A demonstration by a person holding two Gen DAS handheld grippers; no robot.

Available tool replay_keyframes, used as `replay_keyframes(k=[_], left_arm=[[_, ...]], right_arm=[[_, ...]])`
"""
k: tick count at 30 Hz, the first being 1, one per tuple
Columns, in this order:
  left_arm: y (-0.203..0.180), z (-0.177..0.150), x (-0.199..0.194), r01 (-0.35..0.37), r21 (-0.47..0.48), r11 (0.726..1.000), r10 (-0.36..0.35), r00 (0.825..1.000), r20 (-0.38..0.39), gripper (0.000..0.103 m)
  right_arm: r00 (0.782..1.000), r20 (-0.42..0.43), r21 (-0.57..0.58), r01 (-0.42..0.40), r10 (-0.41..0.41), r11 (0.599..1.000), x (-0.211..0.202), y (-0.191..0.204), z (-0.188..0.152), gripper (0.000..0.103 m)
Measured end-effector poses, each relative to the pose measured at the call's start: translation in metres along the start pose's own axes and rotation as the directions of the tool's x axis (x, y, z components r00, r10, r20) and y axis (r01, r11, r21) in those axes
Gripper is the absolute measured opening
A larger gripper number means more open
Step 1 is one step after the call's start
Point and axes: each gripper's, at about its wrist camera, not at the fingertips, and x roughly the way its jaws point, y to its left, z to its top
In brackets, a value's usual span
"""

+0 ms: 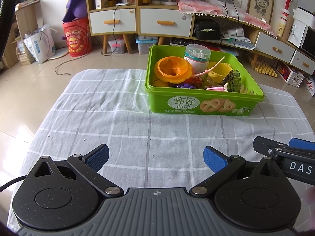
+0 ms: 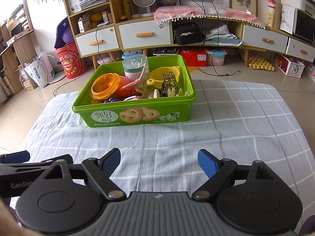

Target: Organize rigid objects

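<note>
- The left claw (image 1: 155, 157) hangs over the checked cloth (image 1: 118, 118) with its blue pads (image 1: 98, 157) spread wide and nothing between them; it touches nothing.
- The right claw (image 2: 159, 164) matches it: jaws wide apart, empty, pads clear of the cloth below. Each claw shows at the edge of the other's view, so the two sit just beside each other at the near edge of the counter (image 2: 256, 118).
- Both tilt down toward the middle of the counter, which looks like a waiting pose, with the box kept in front of both cameras.
- The green box (image 2: 137, 116) stands on the cloth, well apart from both claws, toward the far side.
- Inside it lie the small hard things: an orange bowl (image 2: 105, 85), a clear tub of cotton swabs (image 2: 134, 66) standing upright at the back, a yellow toy pot (image 2: 164, 74), a dark hair clip (image 2: 169, 81), and a pink comb (image 2: 135, 81) leaning across the pile.
- Nothing loose shows on the cloth around the box, so the gathering seems done or nearly so.
</note>
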Motion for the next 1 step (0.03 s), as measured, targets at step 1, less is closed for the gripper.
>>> replay_keyframes(k=[1], left_arm=[[0.0002, -0.001, 0.0007, 0.002, 0.004, 1.0, -0.002, 1.0, -0.002, 0.101]], right_arm=[[1.0, 0.0, -0.001, 0.002, -0.002, 1.0, 0.0005, 0.0003, 0.0, 0.073]])
